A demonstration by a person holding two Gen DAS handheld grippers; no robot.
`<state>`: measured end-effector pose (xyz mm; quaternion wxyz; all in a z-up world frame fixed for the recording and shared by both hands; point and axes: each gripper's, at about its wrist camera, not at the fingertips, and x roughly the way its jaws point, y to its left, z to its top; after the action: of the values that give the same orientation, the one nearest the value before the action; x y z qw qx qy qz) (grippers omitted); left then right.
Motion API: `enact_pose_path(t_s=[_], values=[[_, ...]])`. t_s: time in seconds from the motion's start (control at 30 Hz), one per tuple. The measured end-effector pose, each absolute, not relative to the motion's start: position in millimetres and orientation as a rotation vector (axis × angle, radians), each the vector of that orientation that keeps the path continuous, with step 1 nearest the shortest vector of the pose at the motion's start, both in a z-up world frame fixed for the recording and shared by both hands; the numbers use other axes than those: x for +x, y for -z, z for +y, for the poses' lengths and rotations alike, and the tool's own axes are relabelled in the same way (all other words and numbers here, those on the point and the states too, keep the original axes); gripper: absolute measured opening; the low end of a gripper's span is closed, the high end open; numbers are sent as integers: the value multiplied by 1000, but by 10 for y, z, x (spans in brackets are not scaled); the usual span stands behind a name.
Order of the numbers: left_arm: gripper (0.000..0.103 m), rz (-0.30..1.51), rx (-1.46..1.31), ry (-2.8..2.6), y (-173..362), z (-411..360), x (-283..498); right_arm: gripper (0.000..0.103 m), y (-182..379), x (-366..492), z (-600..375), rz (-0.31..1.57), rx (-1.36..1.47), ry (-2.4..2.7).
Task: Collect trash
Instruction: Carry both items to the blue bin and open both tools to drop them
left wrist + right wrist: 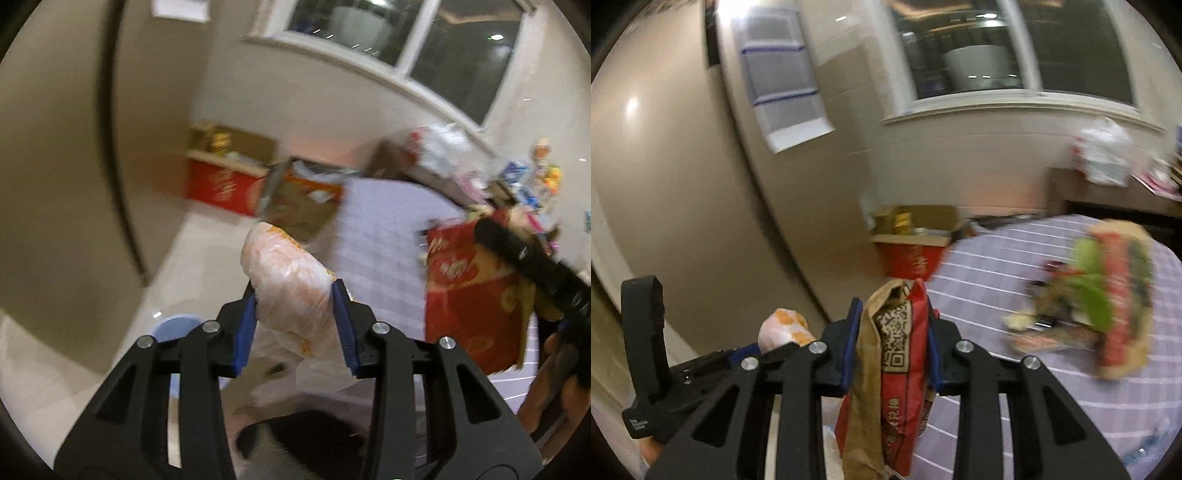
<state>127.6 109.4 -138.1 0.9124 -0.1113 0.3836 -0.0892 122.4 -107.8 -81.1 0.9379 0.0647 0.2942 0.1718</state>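
Beige walls and a dark window back a bench [1015, 266] under a checked lilac cloth. Off its near edge, the left gripper [295, 325] fingers clamp a crumpled plastic bag [288, 280]; the right gripper [894, 347] fingers pinch a red-and-brown paper bag [894, 354].

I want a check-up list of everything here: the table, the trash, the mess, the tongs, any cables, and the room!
Surface: table with a lilac checked cloth.
Job's things: white-and-orange plastic bundle in the left tongs; red-and-brown paper bag in the right tongs; a blurred wrapper with green and red lies on the cloth.
Clutter: red cartons on the floor, white plastic bag on a side counter.
Tongs: both shut on their trash.
Cables: nothing seen.
Surroundings: beige tiled walls, dark window, glossy floor; pictures are blurred.
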Motion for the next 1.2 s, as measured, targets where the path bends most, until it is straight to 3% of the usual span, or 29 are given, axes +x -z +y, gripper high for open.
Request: enact_pose_path(t_s=[0.3, 0.33, 0.4, 0.47, 0.57, 1.0, 1.2], values=[[42, 936, -267, 53, 2100, 1848, 1776, 30, 1194, 1771, 43, 647, 50, -493], [45, 951, -273, 49, 2175, 1907, 1830, 30, 1240, 1828, 96, 654, 49, -494], [74, 974, -295, 39, 2319, 1992, 1967, 30, 1322, 1884, 187, 660, 44, -489], [78, 990, -291, -35, 2460, 2097, 2042, 30, 1421, 1962, 245, 671, 41, -478], [78, 1042, -310, -61, 2609, 2209, 2089, 30, 1542, 2059, 322, 698, 34, -470], [79, 953, -243, -91, 2480, 2477, 1937, 31, 1871, 2303, 785, 753, 18, -524], [79, 945, -254, -160, 2423, 2665, 1908, 35, 1864, 2336, 962, 727, 20, -575]])
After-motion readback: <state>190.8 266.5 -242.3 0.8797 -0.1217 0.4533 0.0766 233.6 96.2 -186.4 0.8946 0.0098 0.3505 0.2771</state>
